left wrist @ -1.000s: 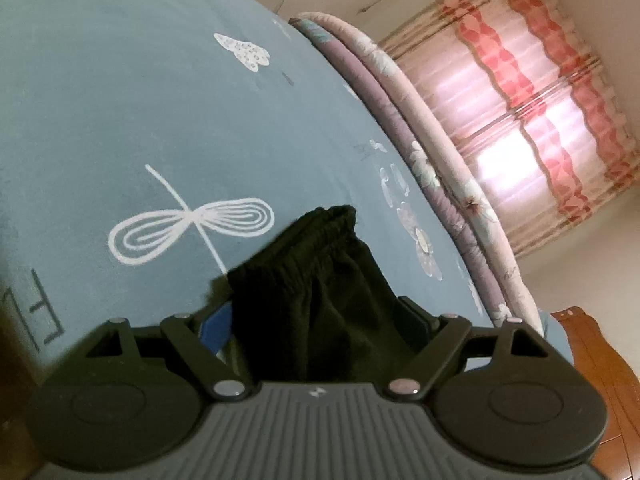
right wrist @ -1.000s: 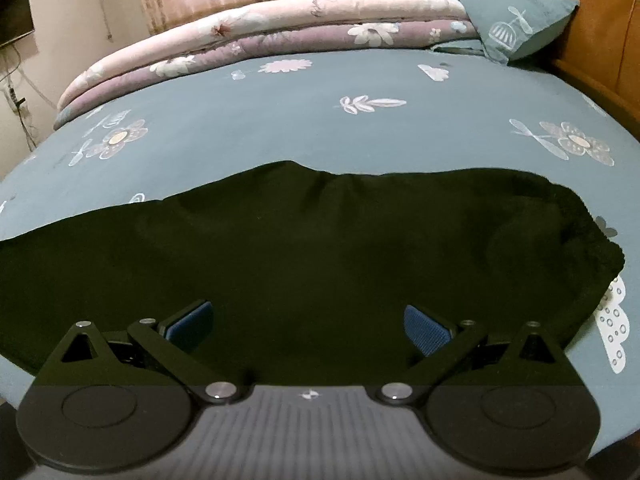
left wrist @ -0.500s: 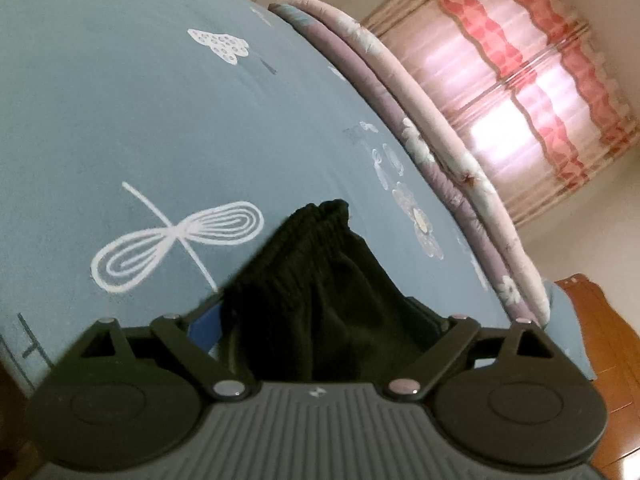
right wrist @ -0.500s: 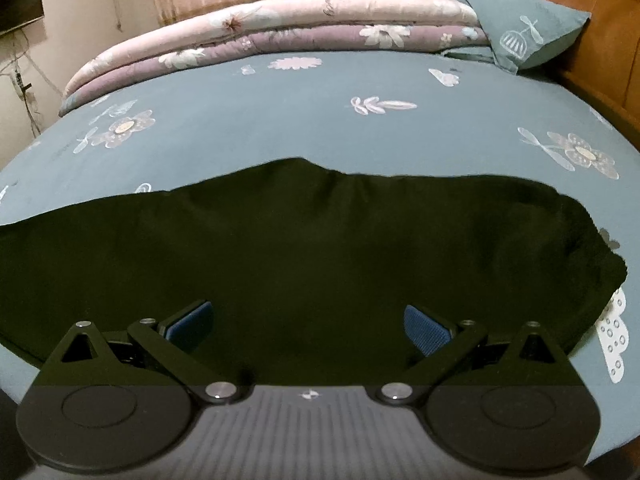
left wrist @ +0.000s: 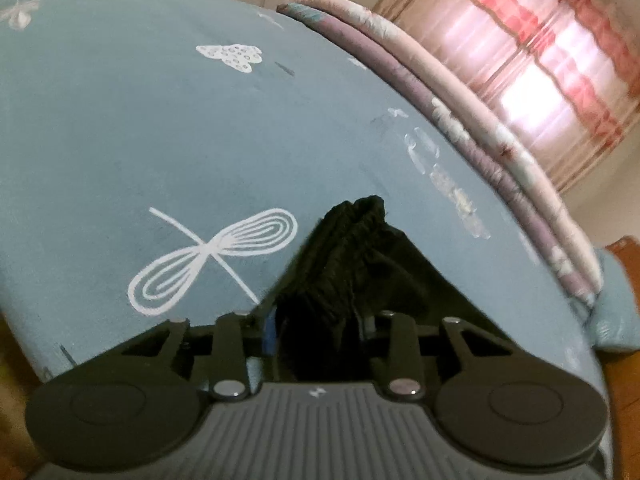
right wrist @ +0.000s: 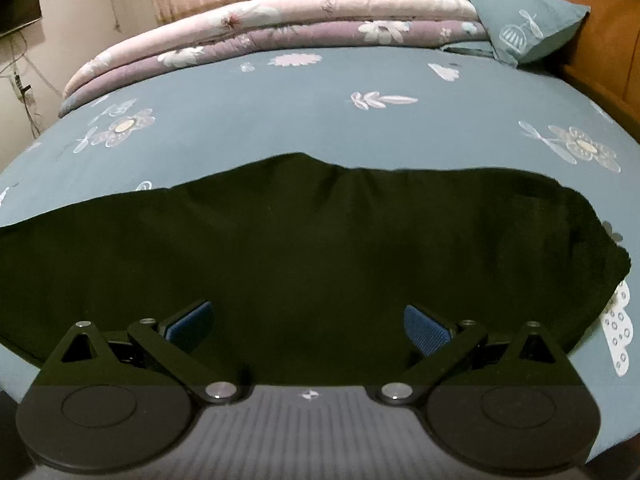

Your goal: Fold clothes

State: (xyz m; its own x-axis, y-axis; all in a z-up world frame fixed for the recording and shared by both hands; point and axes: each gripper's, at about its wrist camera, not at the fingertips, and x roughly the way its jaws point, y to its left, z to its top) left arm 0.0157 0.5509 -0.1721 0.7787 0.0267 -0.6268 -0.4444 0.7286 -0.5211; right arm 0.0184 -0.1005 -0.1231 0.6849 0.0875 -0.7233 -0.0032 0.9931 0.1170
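Observation:
A black garment [right wrist: 320, 240] lies spread across the near part of the blue patterned bed sheet [right wrist: 280, 112]. My right gripper [right wrist: 308, 324] hovers over its near edge, open, with both blue pads wide apart above the cloth. In the left wrist view the gathered elastic end of the black garment [left wrist: 360, 248] is bunched up between the fingers of my left gripper [left wrist: 318, 328]. Its jaws are closing, and the pads pinch the fabric, which rises in a ridge in front of them.
A folded pink and purple quilt [right wrist: 280, 28] runs along the far side of the bed. A blue pillow [right wrist: 528, 28] leans on the wooden headboard [right wrist: 600, 40] at the right. Pink curtains [left wrist: 552, 60] hang behind. A dark screen [right wrist: 16, 4] is on the left wall.
My left gripper's jaws have drawn in from wide apart onto the bunched black cloth, and its view has rolled somewhat. The right gripper and the spread garment look the same.

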